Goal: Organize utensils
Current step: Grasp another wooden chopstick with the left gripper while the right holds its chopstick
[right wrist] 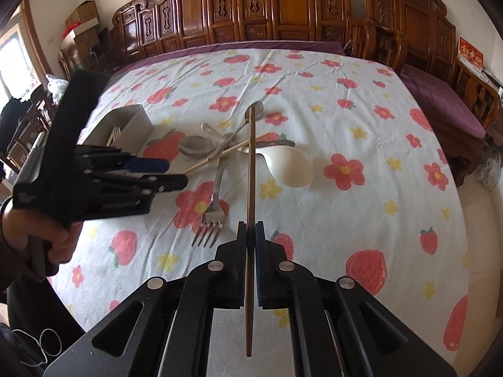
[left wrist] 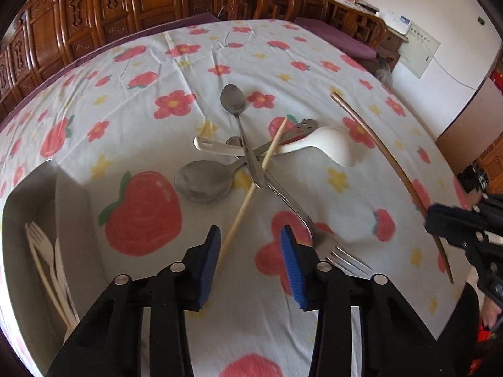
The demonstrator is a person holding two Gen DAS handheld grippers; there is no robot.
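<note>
My right gripper is shut on a brown chopstick and holds it above the table; the chopstick also shows in the left wrist view. My left gripper is open and empty, just above the near end of a pale chopstick. That chopstick lies across a pile: a small metal spoon, a large metal spoon, a white ladle and a metal fork. A grey utensil box at the left holds white plastic forks.
The table carries a white cloth with red flowers and strawberries. Carved wooden chairs line the far side. A purple cushioned bench stands at the right. The left gripper's body hangs over the table's left part.
</note>
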